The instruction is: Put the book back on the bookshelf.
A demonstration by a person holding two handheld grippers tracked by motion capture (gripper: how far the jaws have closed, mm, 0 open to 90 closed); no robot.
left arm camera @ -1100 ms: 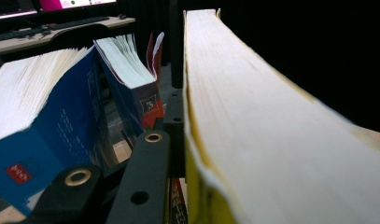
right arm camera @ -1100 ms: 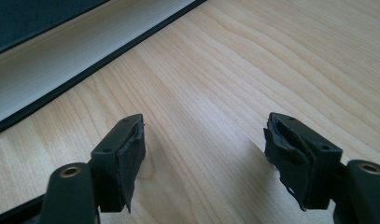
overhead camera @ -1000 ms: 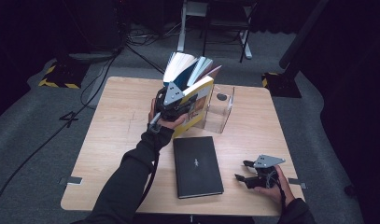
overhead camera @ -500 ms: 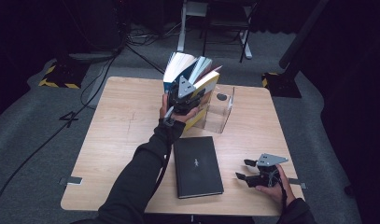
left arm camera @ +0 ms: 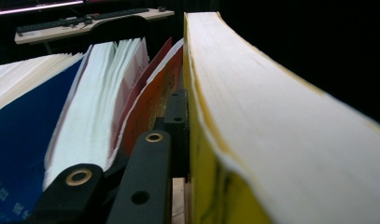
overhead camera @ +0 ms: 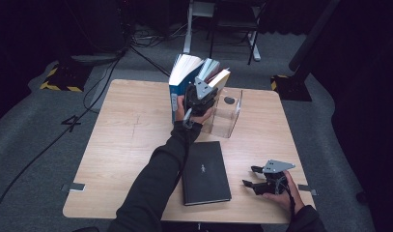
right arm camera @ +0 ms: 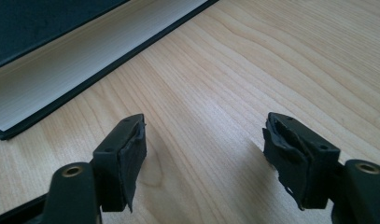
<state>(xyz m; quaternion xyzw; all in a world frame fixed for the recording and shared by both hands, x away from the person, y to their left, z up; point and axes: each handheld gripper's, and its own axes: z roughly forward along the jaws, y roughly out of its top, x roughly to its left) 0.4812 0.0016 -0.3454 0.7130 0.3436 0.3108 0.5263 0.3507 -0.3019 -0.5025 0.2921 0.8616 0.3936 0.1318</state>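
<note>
- The left gripper (overhead camera: 200,99) is at the far side of the table (overhead camera: 121,145), clamped on a yellow book (left arm camera: 271,121) that stands upright on its lower edge, pages up.
- In the left gripper view one jaw presses the yellow book's near cover; the other jaw sits behind the book, hidden.
- The leaning row of books (overhead camera: 187,77), blue-covered at its left, stands just left of the yellow book; the clear acrylic box (overhead camera: 225,113) is just right.
- The right gripper (overhead camera: 261,179) rests near the table's front right corner, jaws spread over bare wood, empty.
- The black book (overhead camera: 203,171) lies flat, just left of the right gripper, its long axis running front to back; the right hand is nearer it.
</note>
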